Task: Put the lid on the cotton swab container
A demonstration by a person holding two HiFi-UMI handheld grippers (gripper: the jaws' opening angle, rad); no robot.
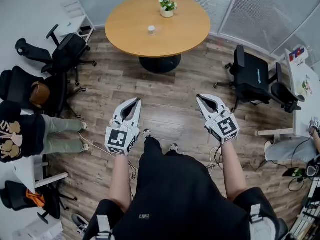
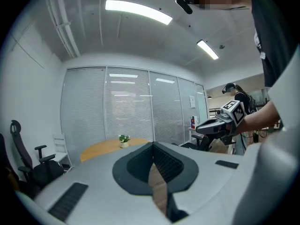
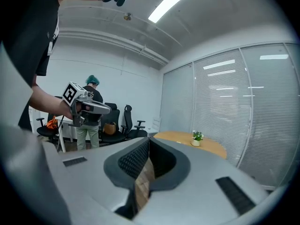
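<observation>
Cotton swab container (image 1: 151, 30) stands near the middle of the round wooden table (image 1: 192, 31), well apart from us, with a small potted plant (image 1: 167, 6) beyond it toward the far edge. The container shows too small to tell whether a lid is on it. We stand back on the wood-plank floor (image 1: 170, 99), both tools raised side by side and pointing toward the table. Our left gripper (image 1: 137, 101) has its jaws pressed together with nothing between them, and our right gripper (image 1: 199, 97) likewise, its tips meeting on air. Black office chairs (image 1: 67, 51) line the room's edges, and a person (image 1: 17, 134) in a black top stands at the left.
</observation>
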